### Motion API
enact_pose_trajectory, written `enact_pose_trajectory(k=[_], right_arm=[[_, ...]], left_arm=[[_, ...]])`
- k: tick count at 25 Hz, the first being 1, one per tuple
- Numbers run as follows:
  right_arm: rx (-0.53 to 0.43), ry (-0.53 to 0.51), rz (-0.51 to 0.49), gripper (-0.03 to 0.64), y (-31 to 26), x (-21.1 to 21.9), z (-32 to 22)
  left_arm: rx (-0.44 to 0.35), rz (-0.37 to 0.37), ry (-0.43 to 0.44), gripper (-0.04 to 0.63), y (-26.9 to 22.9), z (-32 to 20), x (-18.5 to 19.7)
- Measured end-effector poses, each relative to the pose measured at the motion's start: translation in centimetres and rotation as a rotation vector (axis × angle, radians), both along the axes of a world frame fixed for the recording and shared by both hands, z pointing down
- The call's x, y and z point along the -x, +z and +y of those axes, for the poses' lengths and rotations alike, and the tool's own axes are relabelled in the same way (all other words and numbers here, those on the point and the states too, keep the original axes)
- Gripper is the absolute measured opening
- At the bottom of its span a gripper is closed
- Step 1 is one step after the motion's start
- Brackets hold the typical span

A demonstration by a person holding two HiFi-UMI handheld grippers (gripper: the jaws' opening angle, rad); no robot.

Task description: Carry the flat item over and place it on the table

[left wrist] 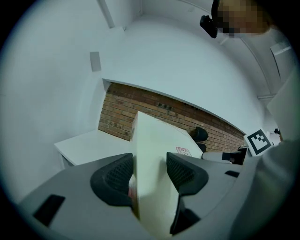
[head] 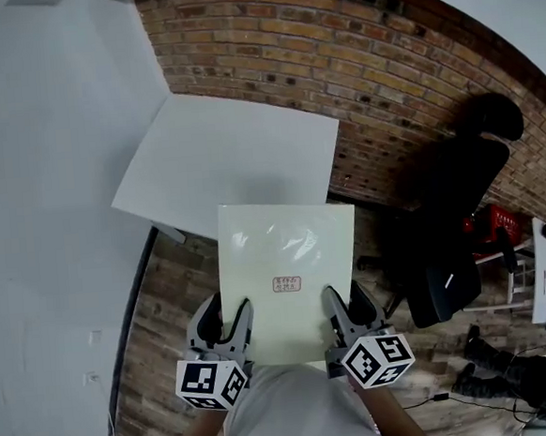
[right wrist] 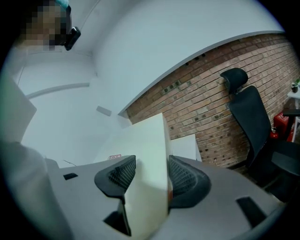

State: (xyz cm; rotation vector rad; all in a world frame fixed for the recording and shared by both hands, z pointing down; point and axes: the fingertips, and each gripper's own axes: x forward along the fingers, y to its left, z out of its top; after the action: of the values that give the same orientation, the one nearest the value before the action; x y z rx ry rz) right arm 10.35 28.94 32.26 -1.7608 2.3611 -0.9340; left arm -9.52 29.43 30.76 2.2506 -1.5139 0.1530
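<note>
My left hand-held gripper (head: 227, 321) is clamped on the near edge of the flat item (head: 286, 258). Its two ribbed pads press on the top and bottom faces, parted only by the thickness of the board. My right hand-held gripper (head: 349, 308) grips the same edge in the same way, further along to the right.

I judge that I took the item at two spread points on one edge so a wide, thin piece stays level and does not twist or droop while it is carried. It reaches out ahead of both grippers, roughly flat, in the air and touching nothing else. A small red label (head: 287, 283) sits on its top face between the two grips.

The surface shines as if it were wrapped in film. Whether it is a sealed flat pack, or what it might hold, I cannot tell. No open container shows anywhere.

Beyond the item's far edge is the white table (head: 230, 155), against the brick wall (head: 354, 55). The item is not yet over the table, so the carry is unfinished. A black office chair (head: 452, 217) stands off to the right of my right hand-held gripper, over the wooden floor (head: 158, 306).
</note>
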Motion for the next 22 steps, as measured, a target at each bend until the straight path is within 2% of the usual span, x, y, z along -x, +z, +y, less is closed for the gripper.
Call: enact_pose_trajectory(k=[5,13,22], right_arm=[[0.022,-0.015,0.008,0.241,-0.1,0.0,-8.5],[0.027,-0.041,0.004,0.241,-0.4,1.0,-19.0],[0.035,-0.084,0.021,0.241,-0.5,1.5,-25.9]], left_arm=[[0.021,0.011,-0.018,0.236,0.0,-8.2,0.0],[0.026,0.020,-0.040,0.235,-0.2,-18.2,1.0],[0.032,0.037,-0.088,0.235,-0.1,-24.1,1.5]])
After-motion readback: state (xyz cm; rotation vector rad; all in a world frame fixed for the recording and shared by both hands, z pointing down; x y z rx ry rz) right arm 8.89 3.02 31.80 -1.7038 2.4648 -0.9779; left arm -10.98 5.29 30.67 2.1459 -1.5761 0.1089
